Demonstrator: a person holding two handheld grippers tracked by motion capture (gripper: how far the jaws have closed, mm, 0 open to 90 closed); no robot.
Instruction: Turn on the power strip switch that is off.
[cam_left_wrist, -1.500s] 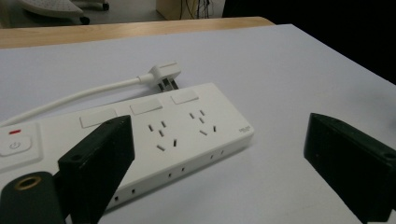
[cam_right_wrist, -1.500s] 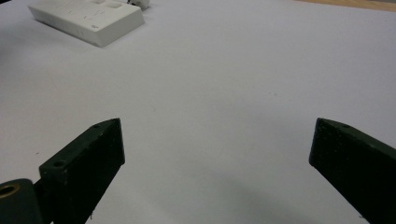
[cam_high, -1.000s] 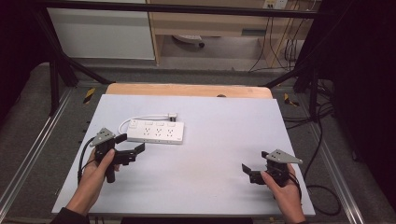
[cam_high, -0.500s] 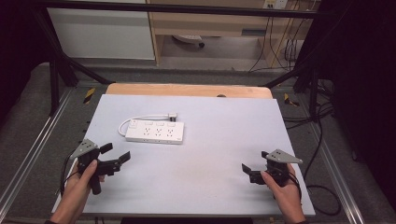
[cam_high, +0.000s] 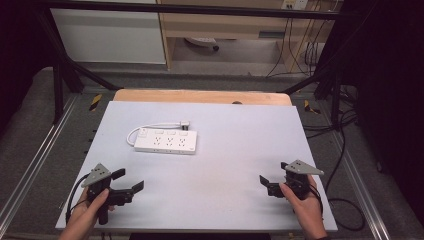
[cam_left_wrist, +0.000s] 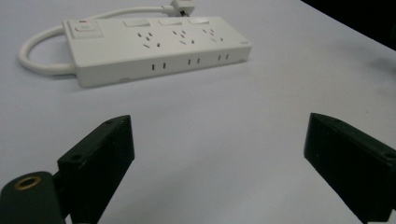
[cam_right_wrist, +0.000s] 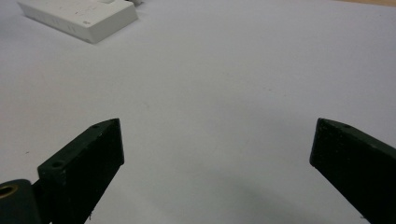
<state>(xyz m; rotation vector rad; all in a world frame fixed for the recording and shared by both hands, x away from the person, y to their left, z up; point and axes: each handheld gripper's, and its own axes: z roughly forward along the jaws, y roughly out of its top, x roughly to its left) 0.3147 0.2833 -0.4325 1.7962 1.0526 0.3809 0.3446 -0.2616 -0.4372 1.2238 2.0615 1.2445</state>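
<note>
White plastic marks the one object in play: a power strip (cam_high: 166, 141) lying flat on the pale table (cam_high: 240, 150), sockets up, its short cord (cam_high: 150, 127) looped round behind it and ending in a plug (cam_high: 184, 123). It sits ahead of the left gripper (cam_high: 127, 181) and a little to that gripper's right, well apart from it; seen from the left gripper view the power strip (cam_left_wrist: 154, 44) lies beyond the two black jaws, which stand wide apart with nothing between them. The right gripper (cam_high: 267, 182) rests low near the table's near edge, far from the strip, which shows in the right gripper view as a corner (cam_right_wrist: 79, 16) off to the upper left. Its jaws are likewise spread and empty. Both hands appear parked at the near corners, likely so the strip stays in plain reach of either. Flat and socket-side up, the strip offers its long sides for a pinch across its width.
</note>
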